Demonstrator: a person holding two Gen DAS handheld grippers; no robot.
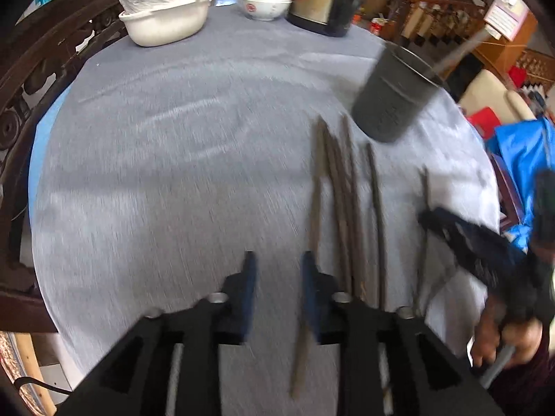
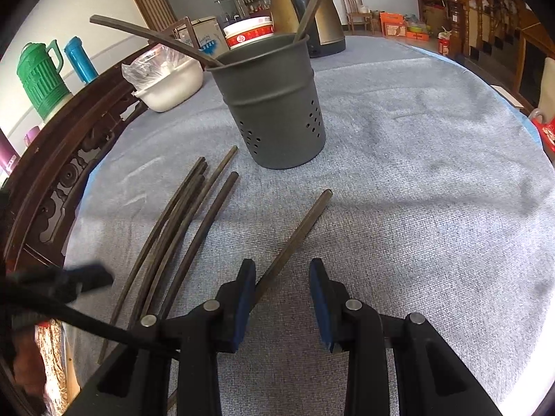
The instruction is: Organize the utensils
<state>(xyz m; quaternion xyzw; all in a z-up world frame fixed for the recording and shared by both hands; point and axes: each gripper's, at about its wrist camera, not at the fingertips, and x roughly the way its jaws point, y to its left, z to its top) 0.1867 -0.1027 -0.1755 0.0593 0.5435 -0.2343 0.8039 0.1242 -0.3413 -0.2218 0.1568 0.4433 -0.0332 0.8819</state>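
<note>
Chopsticks [image 1: 341, 208] blurred, ends hidden; left fingers [image 1: 250, 277] spread, empty; right fingers [image 2: 321, 291] spread.

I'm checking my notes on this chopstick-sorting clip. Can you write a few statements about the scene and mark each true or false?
1. The grey holder stands upright on the cloth. True.
2. The holder is empty. False: two chopsticks already lean in it.
3. Several chopsticks lie loose on the cloth. True.
4. The right tongs grip a chopstick. False: they are open, and one chopstick lies just by the left finger.
5. The left tongs carry a chopstick. False: nothing is between them.
</note>
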